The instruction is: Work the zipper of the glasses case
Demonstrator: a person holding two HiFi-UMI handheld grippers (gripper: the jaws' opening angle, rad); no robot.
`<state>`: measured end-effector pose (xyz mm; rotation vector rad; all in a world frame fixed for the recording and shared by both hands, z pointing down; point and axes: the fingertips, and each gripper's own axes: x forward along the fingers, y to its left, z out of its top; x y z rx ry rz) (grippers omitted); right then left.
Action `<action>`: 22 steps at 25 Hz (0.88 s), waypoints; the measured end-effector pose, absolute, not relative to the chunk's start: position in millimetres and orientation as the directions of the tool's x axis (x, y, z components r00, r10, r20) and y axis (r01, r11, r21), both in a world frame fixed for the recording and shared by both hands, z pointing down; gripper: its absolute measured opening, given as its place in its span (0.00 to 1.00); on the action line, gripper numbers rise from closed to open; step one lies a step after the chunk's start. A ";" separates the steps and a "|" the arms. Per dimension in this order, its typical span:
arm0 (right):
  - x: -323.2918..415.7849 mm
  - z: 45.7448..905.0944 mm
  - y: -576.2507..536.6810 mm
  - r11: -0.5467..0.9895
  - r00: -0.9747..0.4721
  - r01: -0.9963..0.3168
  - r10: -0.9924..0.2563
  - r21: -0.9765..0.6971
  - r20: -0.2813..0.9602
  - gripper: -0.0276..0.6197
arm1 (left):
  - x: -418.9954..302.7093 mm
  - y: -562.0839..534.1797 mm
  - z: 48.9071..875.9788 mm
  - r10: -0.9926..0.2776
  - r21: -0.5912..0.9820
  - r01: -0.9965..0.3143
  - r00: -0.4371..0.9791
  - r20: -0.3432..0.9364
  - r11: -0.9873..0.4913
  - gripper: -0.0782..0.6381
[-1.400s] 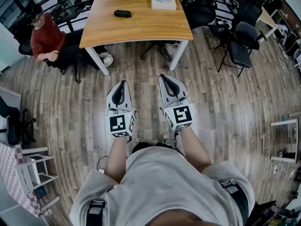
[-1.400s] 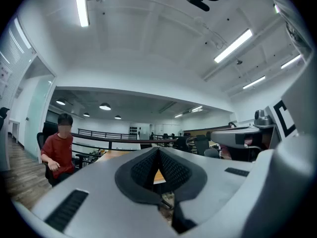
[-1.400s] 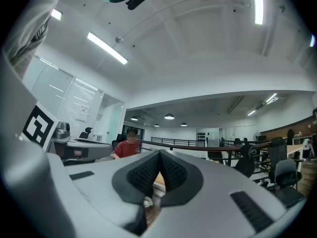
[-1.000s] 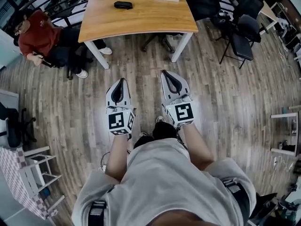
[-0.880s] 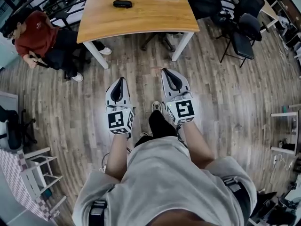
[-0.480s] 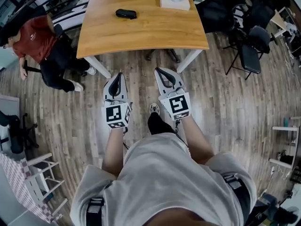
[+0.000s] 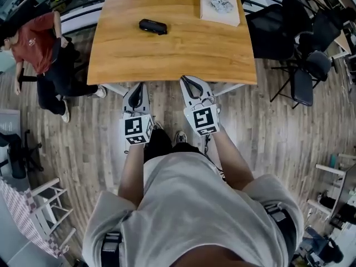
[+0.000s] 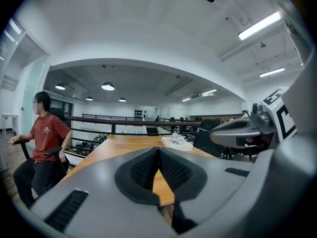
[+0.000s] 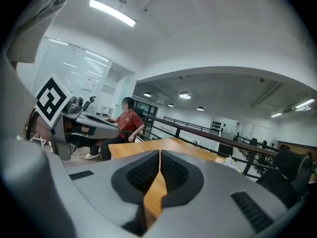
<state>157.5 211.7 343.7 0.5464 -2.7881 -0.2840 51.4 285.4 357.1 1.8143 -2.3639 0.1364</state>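
Left gripper (image 7: 141, 86) and right gripper (image 7: 186, 81) have come forward since the earlier frames. Back then they hung over bare floor (image 7: 278, 132), well short of the counter (image 7: 183, 52); now both tips sit right at its near edge.

Nearest: wearer's torso and forearms, one gripper per hand, side by side, pointing roughly level at the counter.

Left gripper: jaws fully together, pads touching, nothing between them. Right gripper: same, closed and empty. Each gripper view shows only counter top past the closed tips, plus the other gripper alongside.

Counter: wooden top on white legs.

Glasses case (image 7: 153, 26): dark, oblong, lying flat on the far left part of the counter, well apart from both grippers and not touched. Zipper too small to make out.

White box (image 7: 219, 4) with something pale and crumpled on it: far right corner of the counter, apart from the case.

Beyond: person in a red shirt (image 7: 39, 40) off the counter's left side, black chairs (image 7: 303, 77) to the right, dark railing behind.
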 end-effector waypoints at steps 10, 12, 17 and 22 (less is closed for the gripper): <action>30.6 411.6 113.0 0.900 -0.838 -0.276 -0.397 0.337 0.375 0.09 | -67.0 179.7 426.4 -0.932 0.047 -0.973 -0.201 0.303 0.225 0.14; 5.5 425.2 96.1 0.902 -0.823 -0.258 -0.393 0.346 0.410 0.09 | -88.2 162.7 441.1 -0.924 0.058 -0.974 -0.186 0.334 0.217 0.14; -46.0 465.6 60.9 0.906 -0.784 -0.220 -0.385 0.361 0.487 0.27 | -129.6 129.3 479.5 -0.904 0.063 -0.979 -0.152 0.399 0.193 0.14; -81.0 500.7 32.7 0.865 -0.721 -0.155 -0.429 0.478 0.544 0.34 | -156.3 110.1 504.6 -0.884 0.064 -0.984 -0.120 0.452 0.167 0.14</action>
